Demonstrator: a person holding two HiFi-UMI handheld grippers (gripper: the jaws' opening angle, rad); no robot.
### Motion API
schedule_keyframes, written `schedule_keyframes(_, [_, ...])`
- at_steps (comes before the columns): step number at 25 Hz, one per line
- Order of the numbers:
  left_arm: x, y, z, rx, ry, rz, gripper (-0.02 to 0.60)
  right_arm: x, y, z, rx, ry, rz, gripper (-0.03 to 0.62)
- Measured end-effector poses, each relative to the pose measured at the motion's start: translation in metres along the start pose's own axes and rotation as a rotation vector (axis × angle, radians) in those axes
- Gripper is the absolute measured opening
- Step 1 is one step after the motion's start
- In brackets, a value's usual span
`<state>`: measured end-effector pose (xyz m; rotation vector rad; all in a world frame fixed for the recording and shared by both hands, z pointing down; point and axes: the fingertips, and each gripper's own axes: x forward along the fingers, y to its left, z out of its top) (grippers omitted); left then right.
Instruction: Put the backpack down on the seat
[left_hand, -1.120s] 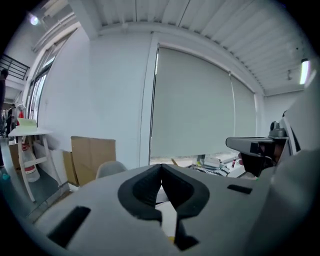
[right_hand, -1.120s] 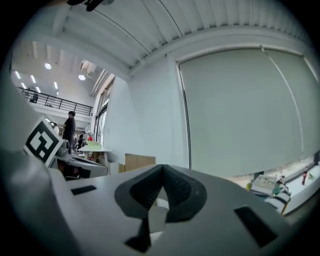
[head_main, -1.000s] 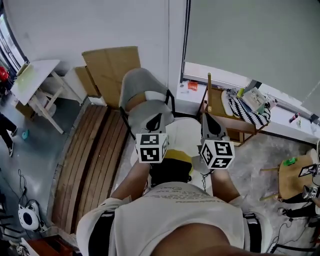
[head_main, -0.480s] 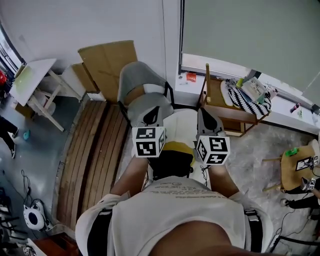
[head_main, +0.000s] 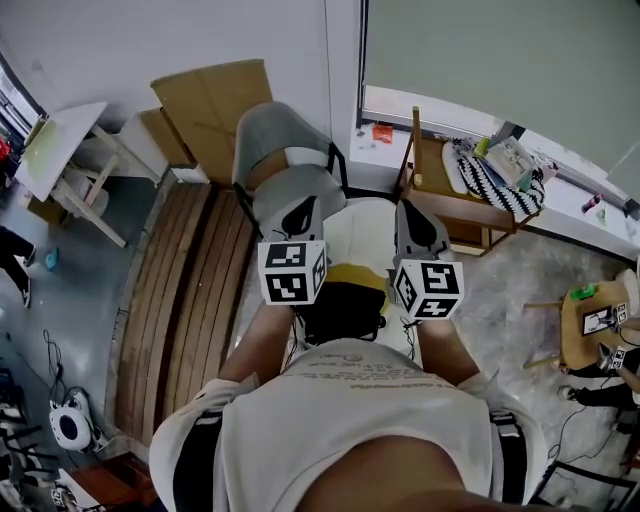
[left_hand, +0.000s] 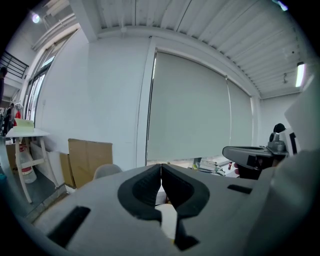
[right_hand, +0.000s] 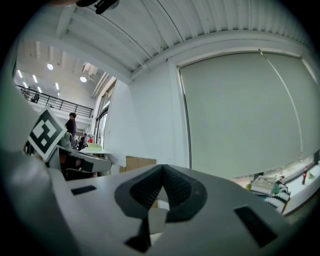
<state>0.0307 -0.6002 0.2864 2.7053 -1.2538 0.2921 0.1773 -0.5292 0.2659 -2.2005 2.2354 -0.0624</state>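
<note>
In the head view a black backpack with a yellow top (head_main: 345, 303) hangs in front of the person's chest, between the two forearms. My left gripper (head_main: 300, 216) and right gripper (head_main: 408, 214) point forward on either side of it, over a white rounded seat (head_main: 365, 238). Both are shut. In the left gripper view the jaws (left_hand: 161, 172) meet with nothing seen between them, and a sliver of the white seat shows below. The right gripper (right_hand: 163, 171) looks the same. How the backpack is held up is hidden behind the marker cubes.
A grey shell chair (head_main: 285, 165) stands just beyond the white seat, with cardboard sheets (head_main: 215, 100) against the wall behind it. A wooden side table (head_main: 455, 215) with striped cloth is at the right, wooden slats (head_main: 185, 300) lie on the floor at the left, and a white table (head_main: 65, 165) stands at the far left.
Both grippers and the backpack have edged slightly forward toward the seats together. Jaws stay shut.
</note>
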Motion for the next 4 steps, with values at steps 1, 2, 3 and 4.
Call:
schedule_keyframes(1, [-0.0007, -0.0007, -0.0036, -0.002, 0.005, -0.001, 0.023, -0.0015, -0.0001, -0.002, 0.003, 0.003, -0.001, 0.028])
schedule_keyframes(2, [-0.0016, -0.002, -0.007, -0.004, 0.009, -0.002, 0.023, -0.0032, -0.0003, -0.0042, 0.005, 0.006, -0.001, 0.028])
schedule_keyframes(3, [-0.0024, -0.0037, -0.0101, -0.006, 0.014, -0.005, 0.023, -0.0048, -0.0008, -0.0064, 0.008, 0.009, -0.001, 0.028])
schedule_keyframes(4, [-0.003, -0.0056, -0.0131, -0.008, 0.018, -0.008, 0.023, -0.0063, -0.0014, -0.0084, 0.01, 0.011, -0.001, 0.028])
